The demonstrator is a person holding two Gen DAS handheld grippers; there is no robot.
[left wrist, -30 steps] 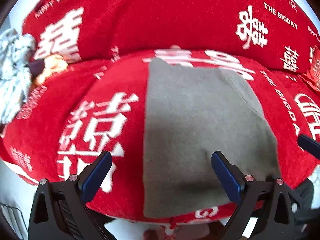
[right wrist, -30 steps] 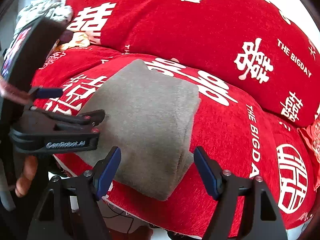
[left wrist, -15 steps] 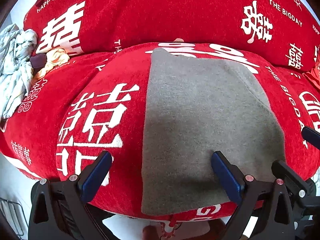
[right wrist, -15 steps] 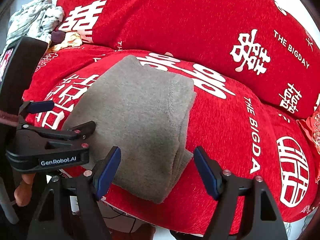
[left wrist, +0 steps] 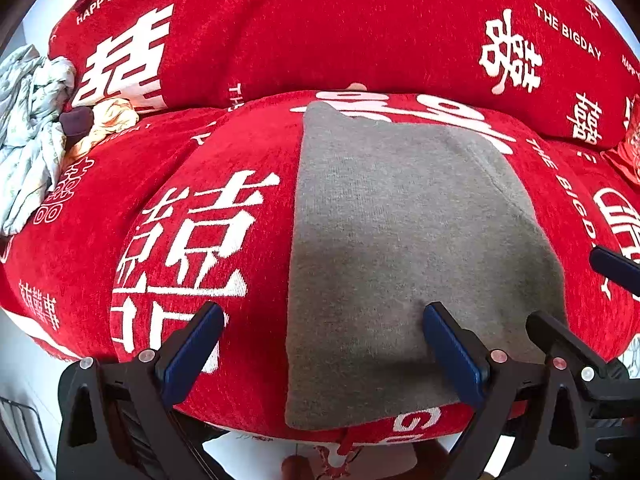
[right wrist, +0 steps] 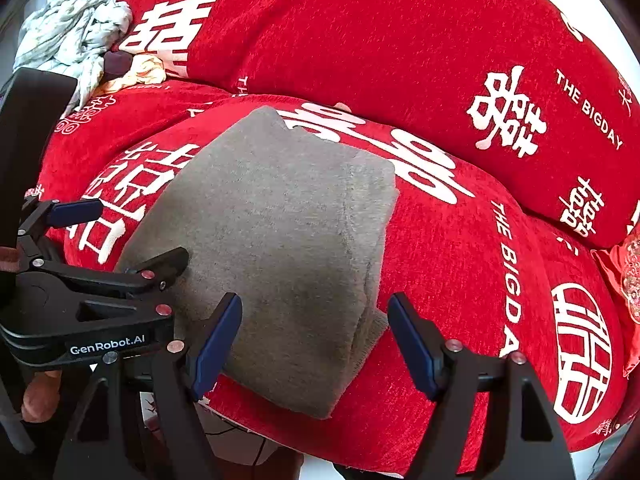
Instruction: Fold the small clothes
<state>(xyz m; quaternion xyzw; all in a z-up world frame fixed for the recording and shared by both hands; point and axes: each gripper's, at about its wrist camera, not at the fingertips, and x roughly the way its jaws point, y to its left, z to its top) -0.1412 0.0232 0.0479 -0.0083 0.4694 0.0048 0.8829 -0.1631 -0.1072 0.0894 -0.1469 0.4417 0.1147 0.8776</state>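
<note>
Left wrist view: folded grey garment flat on red cushion, near its front edge; left gripper and right gripper jaws wide, empty, hovering over it

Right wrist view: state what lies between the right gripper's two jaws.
In the right wrist view, the right gripper stands open over the near right corner of the folded grey knit garment; its layered edge and the red printed cushion cover lie between the jaws, untouched.

One folded grey garment; two red printed cushions, near and far; one crumpled clothes heap, far left; two grippers, left and right.
</note>
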